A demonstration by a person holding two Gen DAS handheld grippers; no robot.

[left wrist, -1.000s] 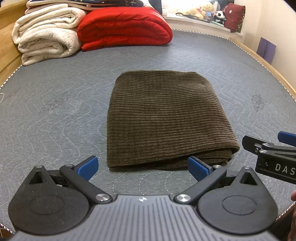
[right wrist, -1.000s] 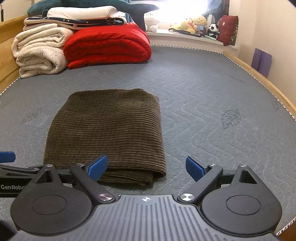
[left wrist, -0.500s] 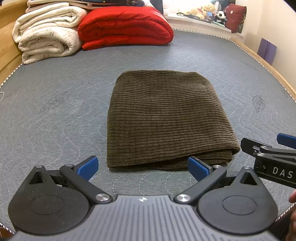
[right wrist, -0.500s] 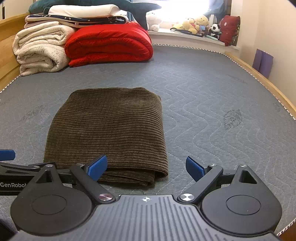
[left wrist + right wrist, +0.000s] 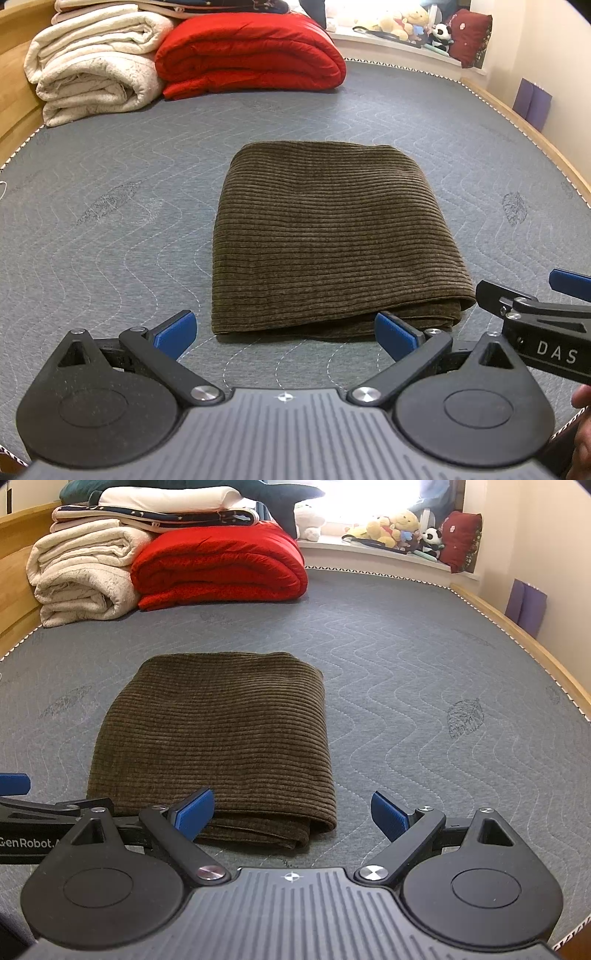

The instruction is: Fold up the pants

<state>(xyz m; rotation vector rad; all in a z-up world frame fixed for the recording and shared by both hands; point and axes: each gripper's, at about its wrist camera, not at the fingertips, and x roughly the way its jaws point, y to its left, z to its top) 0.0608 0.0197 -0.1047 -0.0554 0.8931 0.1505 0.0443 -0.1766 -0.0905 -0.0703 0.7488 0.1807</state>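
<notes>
Pants (image 5: 328, 240) lie folded into a compact brown corduroy block on the grey quilted mattress (image 5: 110, 221), long axis running away from both tools, layered near edge just ahead of the fingertips. Left gripper (image 5: 284, 328) and right gripper (image 5: 291, 812) both stand wide open, holding nothing — left squarer to the block (right offset toward its right corner). Folded blankets (image 5: 218, 565) stacked at the far end, well apart.

Olive-brown ribbed corduroy pants (image 5: 332, 236) lie on a grey mattress (image 5: 110, 229) quilted in pale wavy lines; behind, a bright red quilt (image 5: 251, 55) and cream blankets (image 5: 92, 74).
</notes>
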